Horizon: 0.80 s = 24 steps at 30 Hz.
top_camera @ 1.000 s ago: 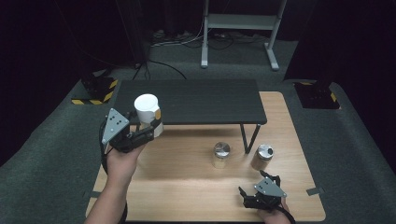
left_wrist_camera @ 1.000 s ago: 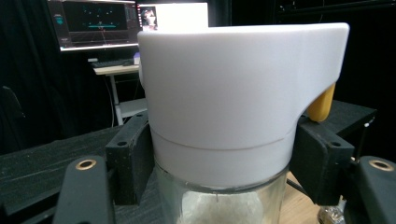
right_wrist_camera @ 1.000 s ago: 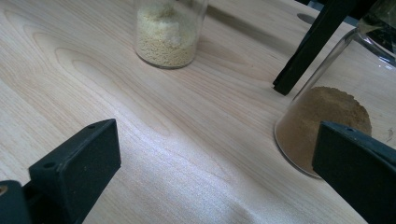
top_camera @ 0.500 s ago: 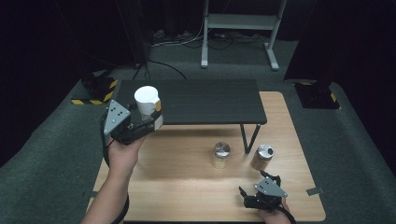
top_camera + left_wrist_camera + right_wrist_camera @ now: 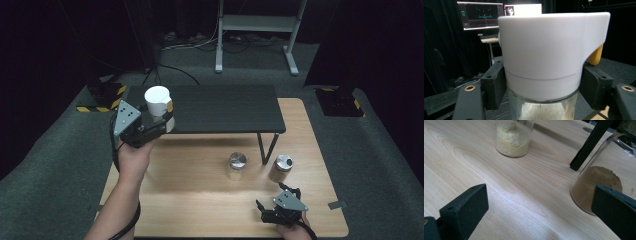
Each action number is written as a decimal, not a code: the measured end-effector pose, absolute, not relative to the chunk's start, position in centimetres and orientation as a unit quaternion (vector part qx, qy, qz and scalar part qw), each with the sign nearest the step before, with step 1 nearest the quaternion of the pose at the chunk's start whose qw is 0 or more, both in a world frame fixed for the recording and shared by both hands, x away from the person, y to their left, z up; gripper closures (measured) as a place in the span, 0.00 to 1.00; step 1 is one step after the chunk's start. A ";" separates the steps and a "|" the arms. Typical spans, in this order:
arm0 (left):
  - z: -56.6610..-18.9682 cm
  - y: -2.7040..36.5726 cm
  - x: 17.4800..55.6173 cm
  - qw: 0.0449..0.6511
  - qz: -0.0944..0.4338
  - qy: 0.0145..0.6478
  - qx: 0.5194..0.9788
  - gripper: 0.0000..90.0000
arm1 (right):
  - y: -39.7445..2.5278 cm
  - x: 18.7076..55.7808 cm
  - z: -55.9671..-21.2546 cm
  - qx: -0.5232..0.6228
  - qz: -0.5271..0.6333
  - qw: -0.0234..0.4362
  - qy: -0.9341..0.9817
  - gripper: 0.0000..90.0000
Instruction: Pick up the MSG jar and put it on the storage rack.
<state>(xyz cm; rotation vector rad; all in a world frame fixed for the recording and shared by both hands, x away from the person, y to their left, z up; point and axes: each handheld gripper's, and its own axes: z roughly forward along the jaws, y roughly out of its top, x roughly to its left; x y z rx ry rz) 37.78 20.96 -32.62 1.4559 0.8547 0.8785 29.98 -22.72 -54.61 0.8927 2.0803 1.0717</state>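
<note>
The jar (image 5: 544, 110) stands upright — white cap (image 5: 157, 100) on top, long axis vertical — gripped at its sides by the left tongs (image 5: 150, 125), held above the black shelf's (image 5: 220, 107) left end. The right tongs (image 5: 280, 207) sit open over the tabletop (image 5: 190, 200) — near two other jars.

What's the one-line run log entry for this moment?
left gripper: jaws shut on white-capped jar, over black shelf | right gripper: open, near table edge
</note>
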 end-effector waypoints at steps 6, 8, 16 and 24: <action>-32.6 20.8 38.4 0.580 0.380 0.367 0.620 0.34 | -22.7 30.0 -54.6 0.340 0.407 0.312 0.788 0.00; -32.6 20.7 38.6 0.580 0.383 0.366 0.618 0.34 | -22.7 30.0 -54.6 0.339 0.407 0.312 0.788 0.00; -32.4 20.3 39.4 0.578 0.385 0.366 0.619 0.34 | -22.7 29.9 -54.6 0.336 0.407 0.313 0.790 0.00; -32.3 19.8 40.2 0.575 0.387 0.369 0.620 0.34 | -22.7 29.9 -54.6 0.337 0.408 0.312 0.789 0.00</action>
